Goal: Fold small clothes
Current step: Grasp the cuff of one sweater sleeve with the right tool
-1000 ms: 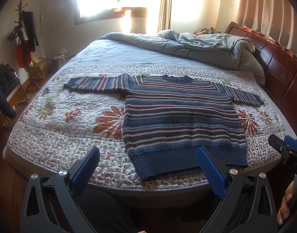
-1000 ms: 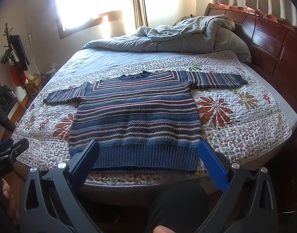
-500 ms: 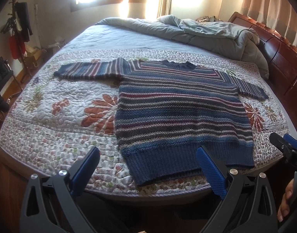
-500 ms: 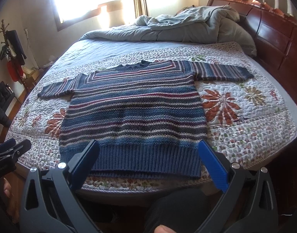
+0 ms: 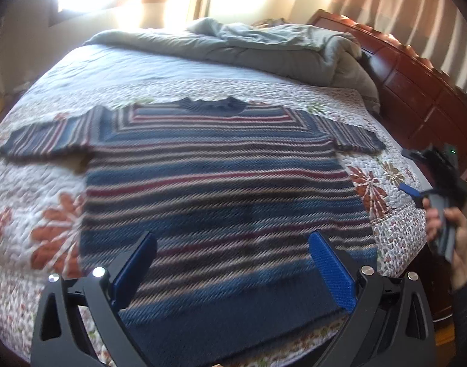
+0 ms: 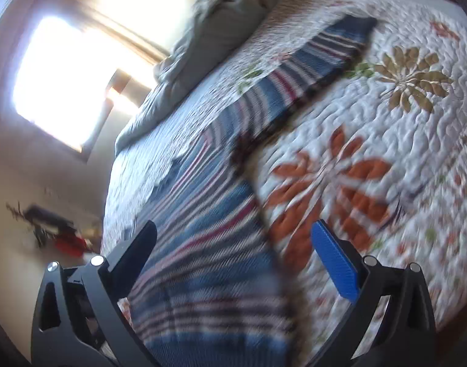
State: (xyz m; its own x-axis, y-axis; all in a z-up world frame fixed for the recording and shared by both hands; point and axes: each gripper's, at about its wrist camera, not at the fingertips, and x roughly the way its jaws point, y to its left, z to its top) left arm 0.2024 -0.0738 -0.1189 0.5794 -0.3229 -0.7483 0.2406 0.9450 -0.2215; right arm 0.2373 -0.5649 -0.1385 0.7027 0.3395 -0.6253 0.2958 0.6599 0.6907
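A: Lying flat across the centre of the left wrist frame, we see the striped sweater (image 5: 209, 183) spread on the floral quilt (image 5: 34, 208), sleeves out.

B: We note the left gripper (image 5: 232, 263) at lower centre, spread wide, empty.

A: In the tilted right wrist frame, the right gripper (image 6: 233, 253) is closing, pads clear of the sweater's side edge below.

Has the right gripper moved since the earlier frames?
Yes. The right gripper has rolled and swung toward the sweater's right side, jaws closing, nothing gripped.
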